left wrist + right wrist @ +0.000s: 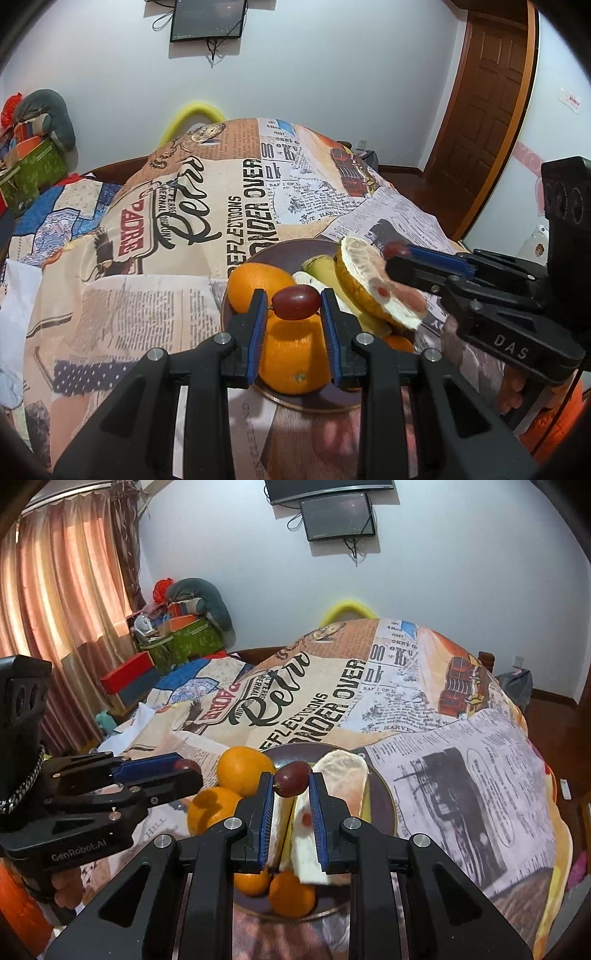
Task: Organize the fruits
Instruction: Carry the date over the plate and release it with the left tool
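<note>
Left gripper [294, 306]: your fingers are closed on a red grape [296, 302], pinched at its two ends between the blue pads. You hold it in the air above the plate.
Right gripper [291, 783]: your fingers are narrow and hold a second red grape [293, 778] in the same way, also above the plate. From the left wrist view this gripper comes in from the right side.
Plate [280, 252]: a dark round plate stands on the tabletop, just under both grippers.
Oranges: several lie on the left part of the plate. The nearest orange [293, 356] is directly under the left gripper; another orange [256, 286] touches it from behind.
Pomelo slices [345, 782]: pale slices with yellow rind lie on the right part of the plate, beside the oranges.
Tablecloth [147, 295]: a cloth with newspaper print covers the tabletop.
Far side: a yellow ring [192, 114] shows behind the tabletop edge. A dark screen [207, 18] hangs on the white wall. A brown door [487, 103] is at the right.
</note>
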`<state>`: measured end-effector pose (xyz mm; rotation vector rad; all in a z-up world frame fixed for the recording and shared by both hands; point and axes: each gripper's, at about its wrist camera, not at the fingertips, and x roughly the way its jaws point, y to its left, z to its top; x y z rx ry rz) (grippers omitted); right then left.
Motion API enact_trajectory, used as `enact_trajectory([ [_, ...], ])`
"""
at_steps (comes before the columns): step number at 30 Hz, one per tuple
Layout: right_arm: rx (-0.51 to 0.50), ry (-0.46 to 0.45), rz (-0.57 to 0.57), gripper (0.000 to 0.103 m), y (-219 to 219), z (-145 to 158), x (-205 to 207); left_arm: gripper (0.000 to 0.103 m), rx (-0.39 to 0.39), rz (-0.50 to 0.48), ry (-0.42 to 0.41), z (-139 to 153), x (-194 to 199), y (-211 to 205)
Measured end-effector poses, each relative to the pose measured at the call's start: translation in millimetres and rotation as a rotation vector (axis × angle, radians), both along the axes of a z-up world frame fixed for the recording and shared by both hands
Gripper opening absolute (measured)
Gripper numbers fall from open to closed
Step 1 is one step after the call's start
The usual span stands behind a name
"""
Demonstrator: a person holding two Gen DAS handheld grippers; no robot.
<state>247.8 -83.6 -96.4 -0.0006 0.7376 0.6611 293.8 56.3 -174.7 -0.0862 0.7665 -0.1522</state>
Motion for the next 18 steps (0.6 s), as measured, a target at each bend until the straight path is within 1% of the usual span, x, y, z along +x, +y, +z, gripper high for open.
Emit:
enact_trajectory([
  [7,-0.037,0.008,0.03,0.018,9.8,-8.5,12.7,0.028,-0.008,-0.02,0.027,-13.4,21.3,-1.8],
  [11,-0.053,0.007,0.049,0.018,10.6,-9.7,17.6,0.028,-0.034,-0.031,0.048,-19.5,28.7,0.6],
  [14,-0.061,0.019,0.061,0.018,11.7,-12.8,20.1,0.028,-0.034,-0.035,0.058,-23.7,31.6,-0.8],
  [15,-0.063,0.022,0.062,0.019,11.8,-14.1,21.0,0.028,-0.034,-0.035,0.062,-25.2,32.6,-1.4],
  [16,-0.066,0.021,0.059,0.021,11.9,-15.1,22.0,0.031,-0.032,-0.035,0.059,-25.2,32.8,-1.6],
  [18,-0.066,0.022,0.05,0.029,10.8,-15.8,22.8,0.034,-0.039,-0.041,0.056,-24.5,32.6,-2.1],
])
